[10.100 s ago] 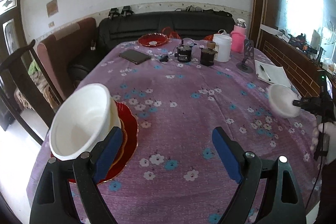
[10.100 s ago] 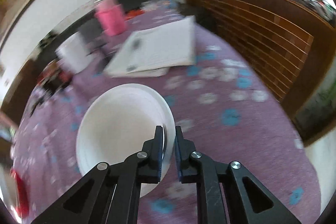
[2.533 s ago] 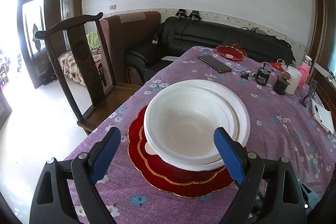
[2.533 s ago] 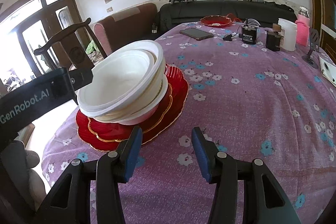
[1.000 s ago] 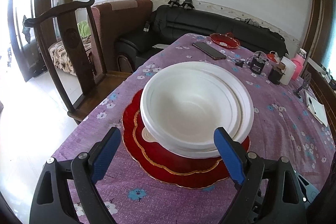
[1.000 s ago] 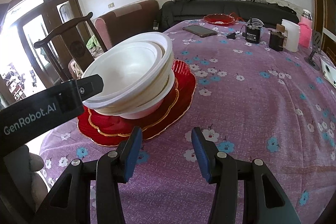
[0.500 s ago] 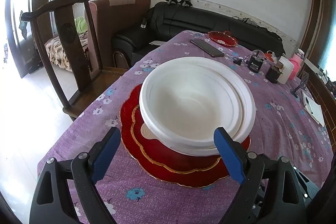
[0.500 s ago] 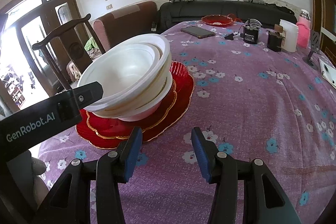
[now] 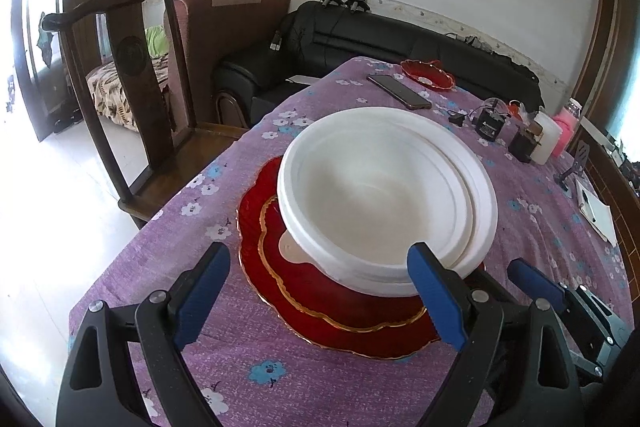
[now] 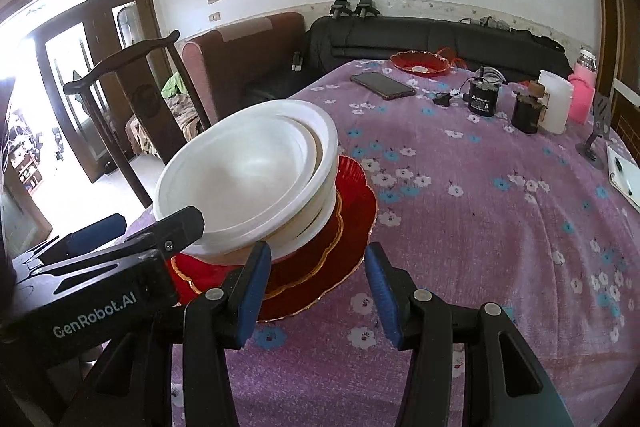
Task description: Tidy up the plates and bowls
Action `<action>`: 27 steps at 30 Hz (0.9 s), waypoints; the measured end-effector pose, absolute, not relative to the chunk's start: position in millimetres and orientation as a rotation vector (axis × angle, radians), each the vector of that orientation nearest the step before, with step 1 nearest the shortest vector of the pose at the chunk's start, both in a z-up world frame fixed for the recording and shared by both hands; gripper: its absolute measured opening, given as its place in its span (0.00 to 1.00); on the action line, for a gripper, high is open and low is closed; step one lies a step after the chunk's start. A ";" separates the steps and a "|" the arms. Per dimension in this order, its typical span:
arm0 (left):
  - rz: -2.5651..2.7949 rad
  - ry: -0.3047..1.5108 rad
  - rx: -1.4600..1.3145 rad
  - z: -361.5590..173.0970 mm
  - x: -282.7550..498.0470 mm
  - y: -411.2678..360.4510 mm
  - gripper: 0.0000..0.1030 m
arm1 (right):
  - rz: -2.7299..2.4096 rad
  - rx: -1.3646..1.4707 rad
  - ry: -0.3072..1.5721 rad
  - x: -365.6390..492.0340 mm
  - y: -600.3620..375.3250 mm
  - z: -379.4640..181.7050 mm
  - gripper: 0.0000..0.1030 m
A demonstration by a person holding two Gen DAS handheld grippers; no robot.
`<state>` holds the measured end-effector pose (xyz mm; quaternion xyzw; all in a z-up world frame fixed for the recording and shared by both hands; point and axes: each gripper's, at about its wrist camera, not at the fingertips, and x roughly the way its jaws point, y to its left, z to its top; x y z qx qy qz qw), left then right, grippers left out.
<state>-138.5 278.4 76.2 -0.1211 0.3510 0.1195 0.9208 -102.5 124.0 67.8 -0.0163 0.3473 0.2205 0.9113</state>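
On the desk's (image 9: pixel 532 227) purple flowered cloth, smooth white bowls (image 9: pixel 380 195) sit nested on scalloped, gold-rimmed red plates (image 9: pixel 320 291) near the chair-side edge. Left gripper (image 9: pixel 316 291) hangs just before the stack, jaws spread wide, empty. Right gripper (image 10: pixel 318 287) sits beside the plates, jaws partly apart, holding nothing. "GenRobot.AI" reads white on the left gripper's black body.
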 end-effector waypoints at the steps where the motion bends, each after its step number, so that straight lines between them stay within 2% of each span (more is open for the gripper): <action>1: 0.244 0.721 -0.250 76.2 -138.5 278.3 0.87 | 0.448 -0.032 0.713 -102.2 123.6 67.7 0.52; 27: 0.260 0.682 -0.204 90.9 -150.0 267.6 0.88 | 0.510 0.000 0.715 -115.2 123.4 66.6 0.52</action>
